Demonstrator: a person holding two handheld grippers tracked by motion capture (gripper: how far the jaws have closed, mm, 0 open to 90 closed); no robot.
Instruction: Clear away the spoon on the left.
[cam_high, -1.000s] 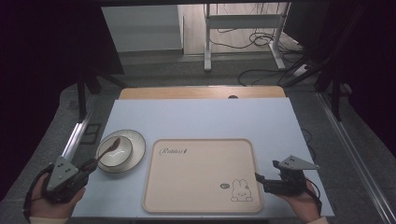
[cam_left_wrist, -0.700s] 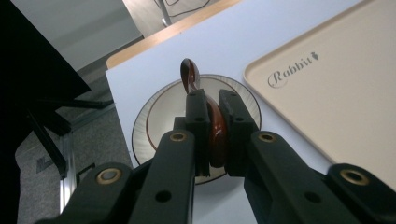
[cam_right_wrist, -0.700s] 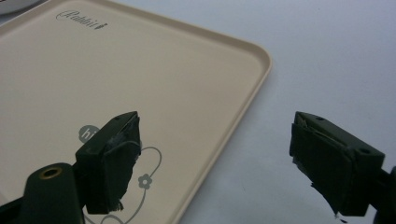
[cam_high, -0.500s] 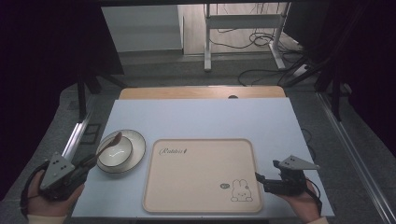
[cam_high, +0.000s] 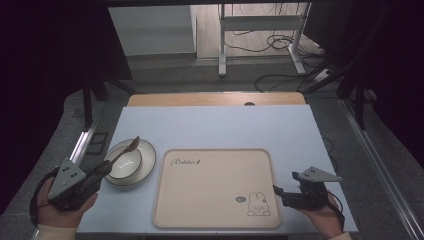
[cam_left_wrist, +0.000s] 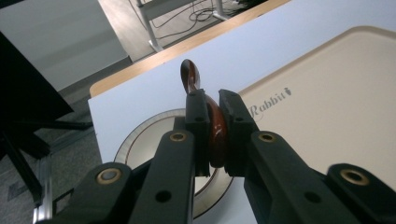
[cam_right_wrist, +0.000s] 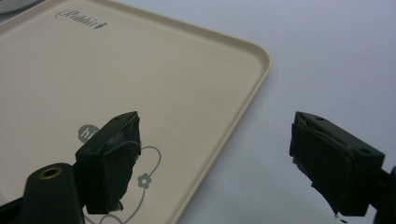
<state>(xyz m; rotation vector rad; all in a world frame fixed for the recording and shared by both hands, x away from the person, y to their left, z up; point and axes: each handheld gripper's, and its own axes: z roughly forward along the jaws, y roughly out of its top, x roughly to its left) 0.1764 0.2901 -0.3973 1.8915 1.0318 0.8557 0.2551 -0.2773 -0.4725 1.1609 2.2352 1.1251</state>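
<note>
From above, your left gripper (cam_high: 102, 168) holds a brown spoon (cam_high: 125, 149) slanted over the bowl (cam_high: 126, 163), bowl end beyond the fingertips, presumably to carry it to the tray (cam_high: 216, 186). Your right gripper (cam_high: 278, 191) waits at the tray's near right edge. The left gripper view shows what the high one cannot: both pads clamped flat on the spoon's (cam_left_wrist: 215, 130) handle. The right gripper view shows its fingers (cam_right_wrist: 112, 158) wide apart, straddling the tray's (cam_right_wrist: 243, 100) rim and touching nothing.
</note>
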